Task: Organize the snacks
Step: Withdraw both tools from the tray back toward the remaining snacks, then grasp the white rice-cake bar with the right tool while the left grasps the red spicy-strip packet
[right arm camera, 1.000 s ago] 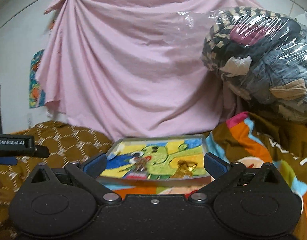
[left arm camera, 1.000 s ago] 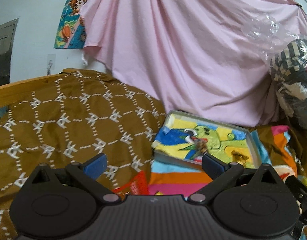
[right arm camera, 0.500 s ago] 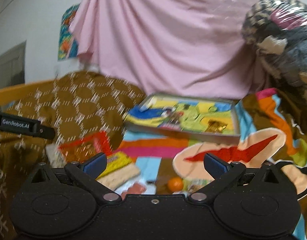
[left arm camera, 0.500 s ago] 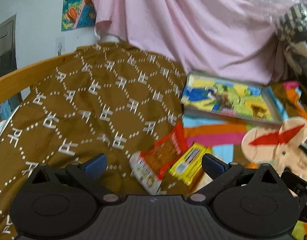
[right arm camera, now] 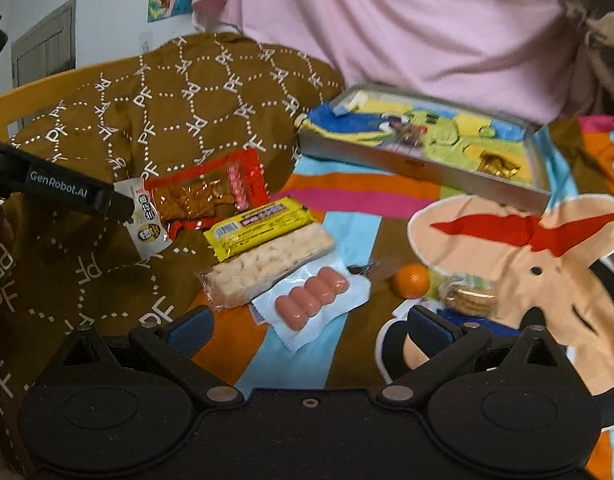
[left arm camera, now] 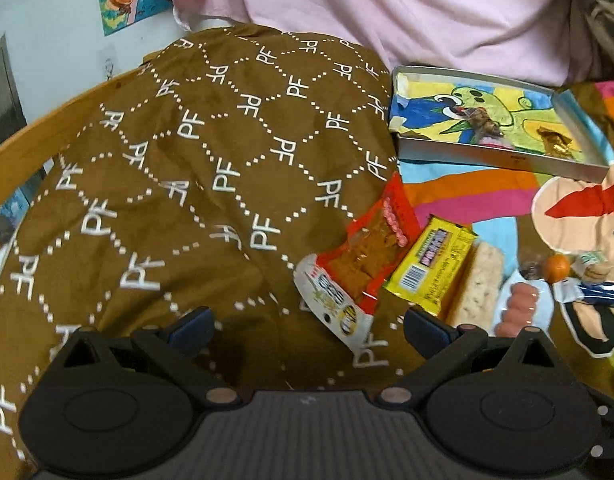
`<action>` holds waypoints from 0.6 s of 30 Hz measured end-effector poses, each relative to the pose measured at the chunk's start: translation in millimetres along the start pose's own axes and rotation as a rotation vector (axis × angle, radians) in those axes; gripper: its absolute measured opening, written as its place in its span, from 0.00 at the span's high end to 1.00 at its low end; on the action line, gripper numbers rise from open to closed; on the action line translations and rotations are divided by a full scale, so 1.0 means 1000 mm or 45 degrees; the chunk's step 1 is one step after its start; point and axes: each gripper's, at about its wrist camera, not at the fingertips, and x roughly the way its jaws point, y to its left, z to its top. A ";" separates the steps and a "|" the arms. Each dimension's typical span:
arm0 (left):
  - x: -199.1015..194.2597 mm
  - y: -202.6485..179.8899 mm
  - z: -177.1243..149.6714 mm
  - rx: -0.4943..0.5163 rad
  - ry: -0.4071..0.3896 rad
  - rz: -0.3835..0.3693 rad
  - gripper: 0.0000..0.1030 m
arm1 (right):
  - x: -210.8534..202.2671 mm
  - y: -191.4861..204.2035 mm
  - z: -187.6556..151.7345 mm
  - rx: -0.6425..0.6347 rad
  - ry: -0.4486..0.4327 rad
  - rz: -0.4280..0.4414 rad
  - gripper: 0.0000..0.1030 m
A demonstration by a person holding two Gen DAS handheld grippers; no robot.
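Pink cloth [right arm camera: 407, 32] hangs behind a bed spread with a brown patterned blanket [left arm camera: 167, 184] and a cartoon sheet [right arm camera: 527, 248]. Snack packets lie in a row: red [right arm camera: 205, 196], yellow [right arm camera: 259, 226], a pale bar [right arm camera: 267, 272], sausages [right arm camera: 311, 298]; beyond sits a metal tray [right arm camera: 423, 164]. Both left tongs [left arm camera: 307, 326] and right tongs [right arm camera: 309, 326] gape wide, empty.

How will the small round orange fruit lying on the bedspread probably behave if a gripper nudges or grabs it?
The small round orange fruit looks apt to roll, being near-spherical and lying loose on the soft colourful bedspread. Its smooth curved skin may slip between flat pads. It seems firm rather than floppy, though hard squeezing could bruise it.
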 end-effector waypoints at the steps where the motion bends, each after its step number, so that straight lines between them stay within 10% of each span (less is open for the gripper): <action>1: 0.002 0.000 0.002 0.007 -0.002 -0.002 0.00 | 0.003 0.000 0.001 0.013 0.011 0.012 0.01; 18: 0.043 0.019 0.039 -0.039 -0.007 -0.076 0.00 | 0.087 0.020 0.032 0.437 0.230 0.217 0.21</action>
